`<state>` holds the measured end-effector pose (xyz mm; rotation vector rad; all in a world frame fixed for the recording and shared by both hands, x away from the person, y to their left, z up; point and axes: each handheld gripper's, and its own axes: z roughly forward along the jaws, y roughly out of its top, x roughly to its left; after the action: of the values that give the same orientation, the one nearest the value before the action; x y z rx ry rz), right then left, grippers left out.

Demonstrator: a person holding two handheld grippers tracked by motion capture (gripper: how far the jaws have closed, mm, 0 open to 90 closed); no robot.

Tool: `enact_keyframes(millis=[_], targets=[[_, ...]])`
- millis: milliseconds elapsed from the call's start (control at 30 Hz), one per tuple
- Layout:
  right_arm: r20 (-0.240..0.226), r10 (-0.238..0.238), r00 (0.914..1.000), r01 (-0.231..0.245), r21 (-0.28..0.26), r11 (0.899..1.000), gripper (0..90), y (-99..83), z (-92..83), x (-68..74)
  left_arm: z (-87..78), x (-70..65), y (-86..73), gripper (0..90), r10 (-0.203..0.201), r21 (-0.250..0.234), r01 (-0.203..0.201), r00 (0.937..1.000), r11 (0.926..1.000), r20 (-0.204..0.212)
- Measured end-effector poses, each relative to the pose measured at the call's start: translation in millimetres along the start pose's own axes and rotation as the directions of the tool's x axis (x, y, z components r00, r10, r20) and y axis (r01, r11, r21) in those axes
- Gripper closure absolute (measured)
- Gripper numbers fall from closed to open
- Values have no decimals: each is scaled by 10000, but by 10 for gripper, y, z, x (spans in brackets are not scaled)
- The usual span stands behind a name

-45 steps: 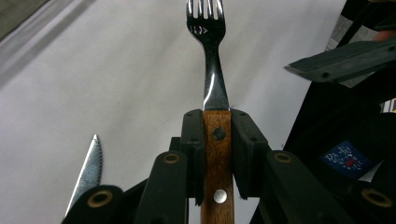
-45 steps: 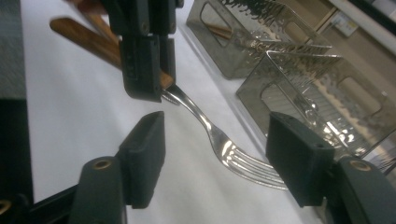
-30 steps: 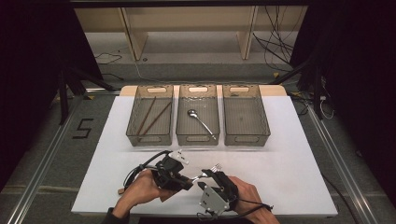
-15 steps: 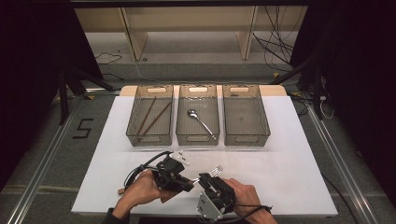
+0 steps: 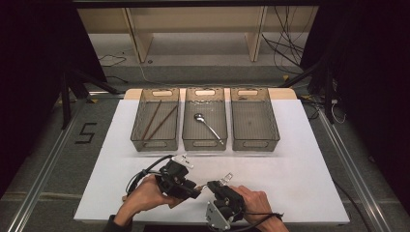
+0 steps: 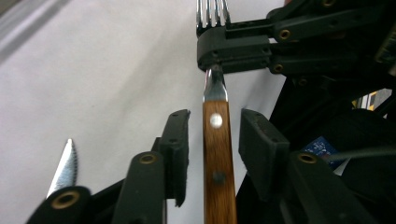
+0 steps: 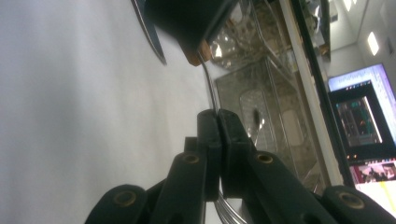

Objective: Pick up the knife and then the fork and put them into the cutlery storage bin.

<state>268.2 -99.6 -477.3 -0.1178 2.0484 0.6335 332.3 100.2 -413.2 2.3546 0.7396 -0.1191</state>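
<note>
I am passing a fork (image 6: 215, 140) from one claw to the other, low over the front of the white worktop (image 5: 300, 179). My right claw (image 7: 217, 122) has just been closing and now stands clenched on the fork's metal neck, just below the tines. My left claw (image 6: 212, 140) has just been opening: its pads stand off either side of the wooden handle, which runs between them without touching, so the left is released and the right carries the fork.

I judge the handover as good as done. The next move calls for drawing my left claw back along the handle without knocking it, then carrying the fork away with the right. Three clear bins sit in a row at the back of the worktop: the left bin (image 5: 155, 120) holds two brown sticks (image 5: 158, 121), the middle bin (image 5: 205, 119) holds a spoon (image 5: 208, 126), and the right bin (image 5: 254, 119) looks empty, so I take it as the likely place for the fork.

A serrated knife blade (image 6: 64, 168) lies on the worktop just beside my left claw; I should mind it as I pull back. The two claws are very close, so they could bump. The way to the bins looks open.
</note>
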Motion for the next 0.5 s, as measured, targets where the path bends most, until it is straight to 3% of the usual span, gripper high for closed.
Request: enact_keyframes(millis=[167,233,400,500], targets=[[-63,345,9994,-344,226,9992,891,-69,-6,-72,-141,92,-30,522,-228,-423,222,9996,9989,-135],[-45,537,9985,-535,495,9973,891,-148,-29,-130,-261,140,-60,432,-522,-1012,477,9977,9937,-423],[-179,956,9953,-936,905,9915,891,-286,-40,-232,-420,159,-94,309,-560,-1594,405,9940,9864,-941],[-79,1334,9910,-1314,1204,9840,891,-345,-40,-289,-467,183,-124,284,-667,-1760,461,9914,9833,-1128]])
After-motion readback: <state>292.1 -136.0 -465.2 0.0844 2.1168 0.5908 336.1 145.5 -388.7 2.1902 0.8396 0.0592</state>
